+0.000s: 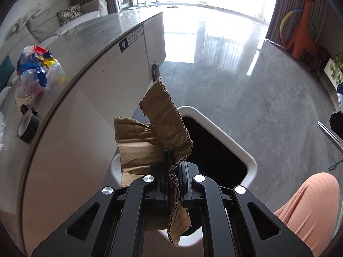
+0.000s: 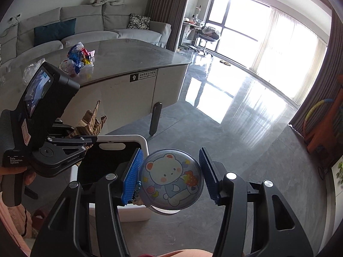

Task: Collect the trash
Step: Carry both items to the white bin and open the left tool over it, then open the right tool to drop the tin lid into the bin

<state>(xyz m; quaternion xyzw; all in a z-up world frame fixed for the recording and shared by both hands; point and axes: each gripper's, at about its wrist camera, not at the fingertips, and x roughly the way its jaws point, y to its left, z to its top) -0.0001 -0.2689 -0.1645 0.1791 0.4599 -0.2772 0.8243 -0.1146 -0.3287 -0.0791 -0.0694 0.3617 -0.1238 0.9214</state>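
Note:
My left gripper [image 1: 174, 171] is shut on a torn piece of brown cardboard [image 1: 158, 128] and holds it above the open white trash bin [image 1: 231, 141] beside the table. The same gripper and cardboard [image 2: 90, 122] show in the right wrist view, over the bin [image 2: 141, 141]. My right gripper [image 2: 171, 171] holds a round blue tin with a cartoon bear [image 2: 171, 180] between its blue pads [image 2: 130, 177], just right of the bin. Crumpled plastic wrappers [image 1: 38, 68] lie on the table [image 1: 90, 34]; they also show in the right wrist view [image 2: 79, 57].
A roll of black tape [image 1: 26, 126] and a small white toy [image 1: 23, 98] lie on the table's near left. A grey sofa [image 2: 85, 25] stands behind the table. An orange giraffe toy [image 1: 304, 27] stands by the curtain. My knee [image 1: 308, 209] is at lower right.

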